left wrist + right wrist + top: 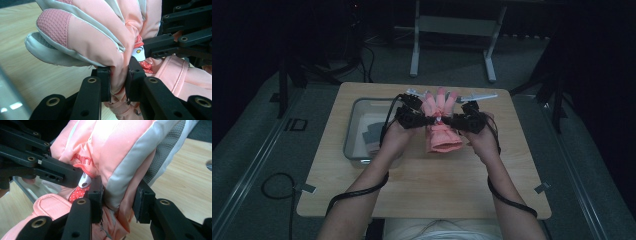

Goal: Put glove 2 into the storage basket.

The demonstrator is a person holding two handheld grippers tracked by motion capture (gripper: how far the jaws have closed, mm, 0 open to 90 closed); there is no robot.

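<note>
**Glove gripped from both sides and held above the table**

You have the pink glove (440, 122) pinched at its middle between both tools. Your left gripper (119, 81) has its jaws drawn close together, squeezing a fold of the pink fabric tight just ahead of its pads. Your right gripper (118, 197) stands a little wider, its jaws pressing on the grey-trimmed edge of the glove, with the bulk of the padding bulging out past its tips. Seen from above, the two tools face each other across the glove, fingers pointing away from you and the cuff hanging toward you.

The grasp looks done: both holds seem secure and the glove appears clear of the wooden table (422, 190). The clear bin (357, 125) sits just out to the side of your left gripper, with something grey lying in it. What is left, as I judge it, is to carry the glove to wherever it belongs, perhaps that bin, and let go
</note>
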